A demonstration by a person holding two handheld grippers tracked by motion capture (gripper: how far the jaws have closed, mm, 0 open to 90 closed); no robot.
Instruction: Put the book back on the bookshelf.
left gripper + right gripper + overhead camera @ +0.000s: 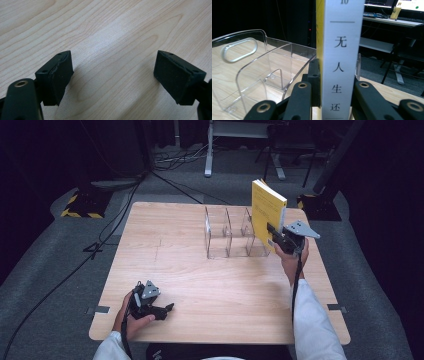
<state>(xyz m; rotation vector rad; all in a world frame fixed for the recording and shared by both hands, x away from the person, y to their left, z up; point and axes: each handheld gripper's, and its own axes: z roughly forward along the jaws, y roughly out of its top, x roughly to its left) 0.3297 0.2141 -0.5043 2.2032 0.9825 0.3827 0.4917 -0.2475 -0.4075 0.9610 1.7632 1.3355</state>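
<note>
A yellow book (267, 212) with a white spine (342, 50) stands upright in the air at the right end of a clear plastic file rack (232, 232). My right gripper (280, 239) is shut on its lower part, one jaw on each cover. In the right gripper view the spine faces the camera and the rack's clear dividers (257, 75) lie to its left. My left gripper (164, 309) rests near the table's front left edge. Its pads (60, 75) stand wide apart over bare wood with nothing between them.
The wooden table (190, 270) carries the rack at its back right. Black cables (75, 265) run over the grey floor at the left. A metal stand (210, 150) and dark equipment sit beyond the far edge.
</note>
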